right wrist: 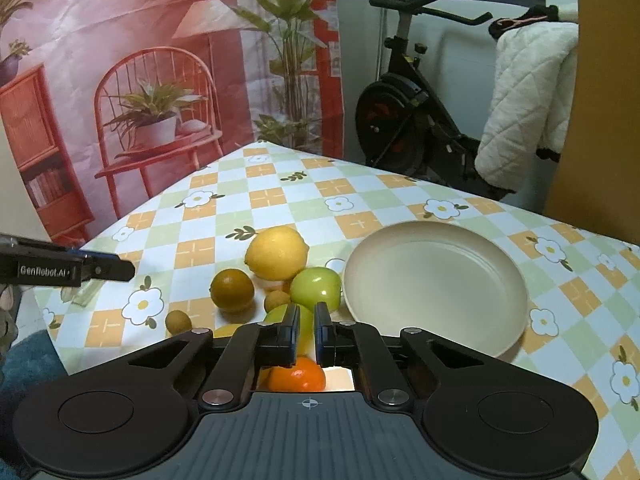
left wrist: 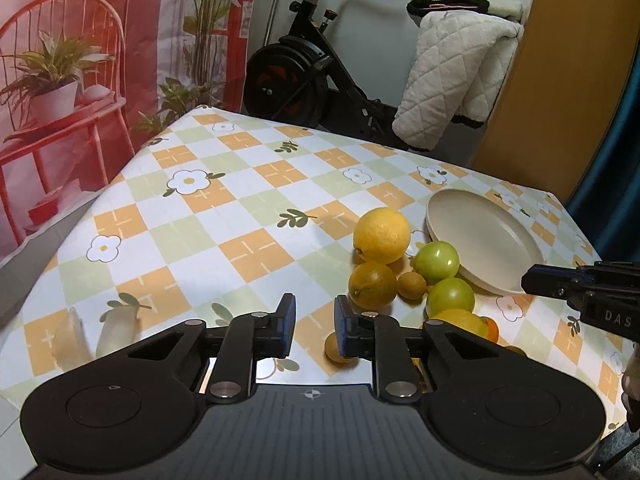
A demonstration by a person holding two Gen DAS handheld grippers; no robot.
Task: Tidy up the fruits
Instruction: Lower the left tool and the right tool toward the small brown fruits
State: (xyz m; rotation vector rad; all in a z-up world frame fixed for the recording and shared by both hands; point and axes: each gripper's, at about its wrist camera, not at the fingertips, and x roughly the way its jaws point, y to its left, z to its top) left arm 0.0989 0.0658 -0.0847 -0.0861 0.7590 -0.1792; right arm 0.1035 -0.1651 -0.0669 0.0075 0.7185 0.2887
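Observation:
A heap of fruit lies on the checked tablecloth beside a cream plate that holds nothing. The heap has a big lemon, a dark orange, two green apples and a mandarin. My left gripper is shut on nothing, low over the cloth left of the heap, a small round fruit by its right finger. My right gripper is shut and holds nothing, above the mandarin, with the near apple behind its fingers.
An exercise bike and a white quilted cloth stand beyond the table's far edge. A printed backdrop hangs at the left. A pale translucent object lies on the cloth near the left edge. Another small fruit sits apart from the heap.

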